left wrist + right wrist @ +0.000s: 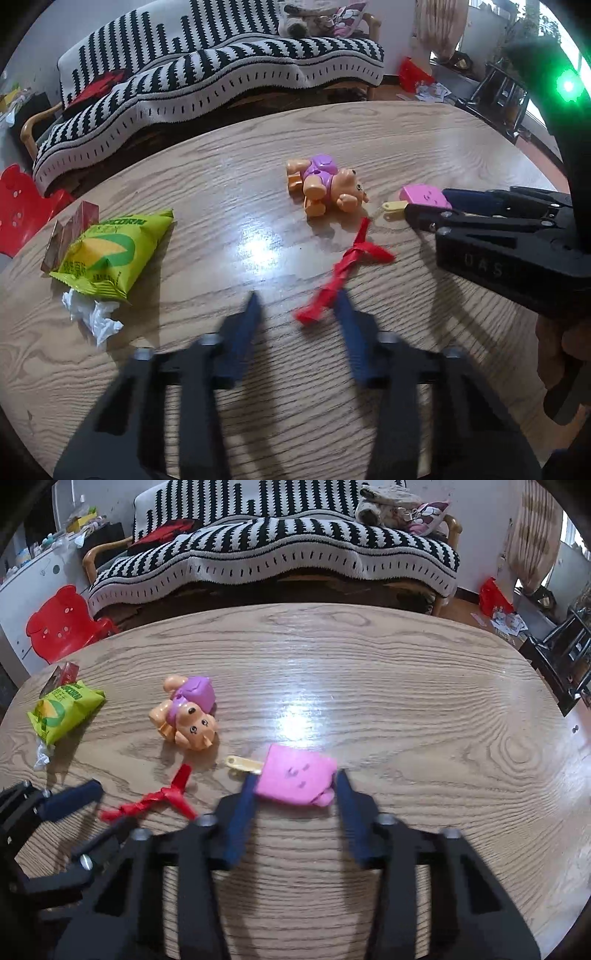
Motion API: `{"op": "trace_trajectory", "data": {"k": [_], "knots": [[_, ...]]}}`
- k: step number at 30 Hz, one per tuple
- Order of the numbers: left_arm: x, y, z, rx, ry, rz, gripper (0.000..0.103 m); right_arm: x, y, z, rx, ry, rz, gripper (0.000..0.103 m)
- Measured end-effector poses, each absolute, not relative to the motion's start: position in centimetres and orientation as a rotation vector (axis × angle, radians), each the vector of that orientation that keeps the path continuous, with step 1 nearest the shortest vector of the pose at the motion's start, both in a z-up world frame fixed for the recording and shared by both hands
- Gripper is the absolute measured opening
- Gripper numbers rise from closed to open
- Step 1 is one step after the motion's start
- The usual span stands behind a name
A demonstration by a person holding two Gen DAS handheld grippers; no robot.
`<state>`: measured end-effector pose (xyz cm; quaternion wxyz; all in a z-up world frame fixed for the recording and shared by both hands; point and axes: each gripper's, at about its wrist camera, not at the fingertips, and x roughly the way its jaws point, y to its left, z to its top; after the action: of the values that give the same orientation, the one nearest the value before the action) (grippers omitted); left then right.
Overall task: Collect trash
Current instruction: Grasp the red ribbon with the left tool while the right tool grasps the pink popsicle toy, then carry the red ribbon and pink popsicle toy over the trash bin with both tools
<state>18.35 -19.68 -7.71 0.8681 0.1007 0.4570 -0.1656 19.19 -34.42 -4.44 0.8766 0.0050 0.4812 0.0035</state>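
Note:
A red twisted wrapper [345, 267] lies on the wooden table [221, 177]; its near end rests by the right finger of my open left gripper [297, 297]. It also shows in the right wrist view [159, 799]. A yellow-green popcorn bag [110, 254] lies at the left with crumpled white paper [92, 314] in front of it. My right gripper [295, 779] is open, its fingers on either side of a pink popsicle toy [295, 779], which also shows in the left wrist view [424, 195]. The right gripper [424, 206] shows there too.
An orange and purple toy dog [325, 188] lies mid-table. A brown-red packet [70, 229] sits behind the popcorn bag. A striped sofa [221, 74] stands beyond the table, with a red plastic chair [62, 627] at the left.

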Motion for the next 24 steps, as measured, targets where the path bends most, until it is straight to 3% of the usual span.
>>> {"op": "trace_trajectory", "data": {"k": [2, 6, 14, 24], "knots": [[18.4, -19.7, -7.7, 0.216, 0.961, -0.350, 0.014, 19.0, -34.3, -4.5, 0.003, 0.994, 0.017, 0.041], [18.3, -19.2, -7.5, 0.175, 0.981, -0.377, 0.010, 18.5, -34.0, -4.2, 0.001, 0.990, 0.021, 0.041], [14.5, -16.4, -5.6, 0.166, 0.950, -0.343, 0.009, 14.8, -32.7, -1.6, -0.007, 0.961, 0.063, 0.041], [2.7, -8.1, -1.6, 0.123, 0.961, -0.224, 0.009, 1.4, -25.6, 3.4, -0.037, 0.950, 0.233, 0.041]]}}
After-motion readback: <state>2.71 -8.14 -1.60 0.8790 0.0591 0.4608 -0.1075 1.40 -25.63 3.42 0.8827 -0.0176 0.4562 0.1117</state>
